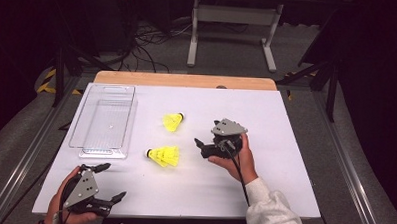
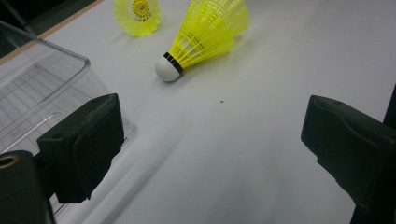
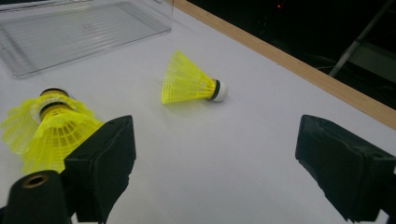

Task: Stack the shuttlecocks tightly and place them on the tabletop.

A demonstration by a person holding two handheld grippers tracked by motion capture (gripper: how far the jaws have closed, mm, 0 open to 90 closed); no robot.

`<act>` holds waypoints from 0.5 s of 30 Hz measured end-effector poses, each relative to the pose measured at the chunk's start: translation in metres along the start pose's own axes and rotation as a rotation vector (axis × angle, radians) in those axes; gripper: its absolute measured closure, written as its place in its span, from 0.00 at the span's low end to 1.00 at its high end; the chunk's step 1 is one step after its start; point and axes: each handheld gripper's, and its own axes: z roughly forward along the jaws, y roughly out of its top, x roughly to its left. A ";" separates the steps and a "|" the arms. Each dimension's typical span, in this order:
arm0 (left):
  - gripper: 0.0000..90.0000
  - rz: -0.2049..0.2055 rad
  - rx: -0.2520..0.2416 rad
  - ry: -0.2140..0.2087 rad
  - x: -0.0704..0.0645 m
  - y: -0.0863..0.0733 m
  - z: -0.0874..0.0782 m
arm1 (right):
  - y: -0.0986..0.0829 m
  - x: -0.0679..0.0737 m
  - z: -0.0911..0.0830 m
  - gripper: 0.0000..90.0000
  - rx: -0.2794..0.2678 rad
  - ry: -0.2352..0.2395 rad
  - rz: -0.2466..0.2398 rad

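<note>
Two yellow shuttlecocks lie on the white table (image 1: 194,187), apart from each other and clear of both grippers. The near shuttle (image 1: 165,155) lies on its side, its white cork pointing toward the clear tray (image 1: 104,119); the far shuttle (image 1: 173,121) lies further up the table with its cork pointing away to the right. The tray sits at the table's left, just beside the near shuttle's cork end but not touching it; its walls are transparent and its edges are hard to trace against the white surface. The left gripper (image 1: 111,181) is held low at the near left corner, jaws spread wide and holding nothing; the hand behind it is cut off by the bottom edge of the high view. In the left gripper view its jaws frame bare table, with the near shuttle (image 2: 205,35) ahead and the far shuttle (image 2: 137,16) cropped at the top edge; the tray (image 2: 42,88) stands behind the left-hand jaw, which hides part of it. The right gripper (image 1: 201,147) rests right of the near shuttle, jaws pointing toward it, wide apart and empty; in the high view its jaws are dark and partly masked by the grey plate. In the right gripper view the near shuttle (image 3: 44,128) is partly hidden behind the left-hand jaw, while the far shuttle (image 3: 191,84) lies in full sight between the jaws, well ahead.
</note>
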 end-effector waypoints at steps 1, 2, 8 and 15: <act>0.08 -0.001 -0.001 -0.001 0.000 0.000 0.000 | 0.001 0.000 0.003 0.15 0.002 -0.001 0.002; 0.08 0.001 0.000 -0.002 0.000 0.000 0.000 | 0.004 0.000 0.010 0.16 0.009 0.006 0.006; 0.08 -0.002 -0.004 -0.003 0.000 -0.001 -0.001 | 0.015 0.002 0.037 0.16 0.047 0.003 -0.010; 0.08 -0.007 -0.013 0.001 0.001 -0.001 -0.002 | 0.025 0.006 0.068 0.17 0.065 0.010 -0.005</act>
